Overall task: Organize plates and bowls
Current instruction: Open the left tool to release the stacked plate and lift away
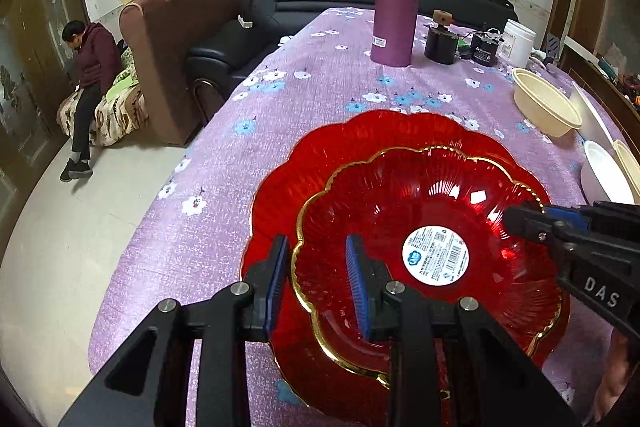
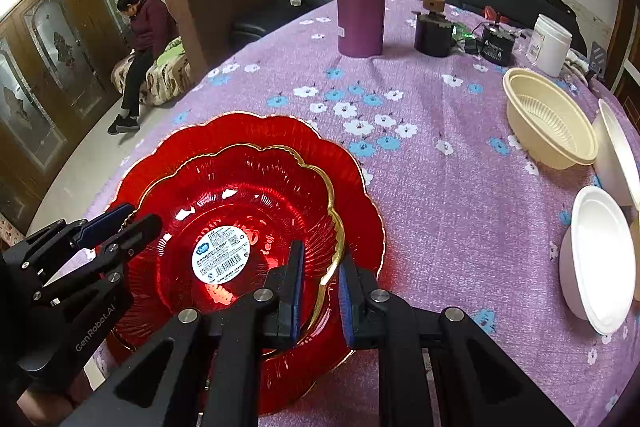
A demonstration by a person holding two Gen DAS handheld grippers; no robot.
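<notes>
Both our grippers, left [image 1: 316, 283] and right [image 2: 322, 291], clamp opposite rims of the red bowl [image 2: 240, 211] over the red plate [image 1: 320, 155]; only the right view shows the white bowl [image 2: 596, 259] whole.

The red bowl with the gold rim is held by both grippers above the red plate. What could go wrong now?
1. The left gripper and right gripper each pinch only the thin gold rim of the red bowl; it may slip or tilt.
2. The red plate beneath lies near the table edge; a hard set-down could push it off.
</notes>
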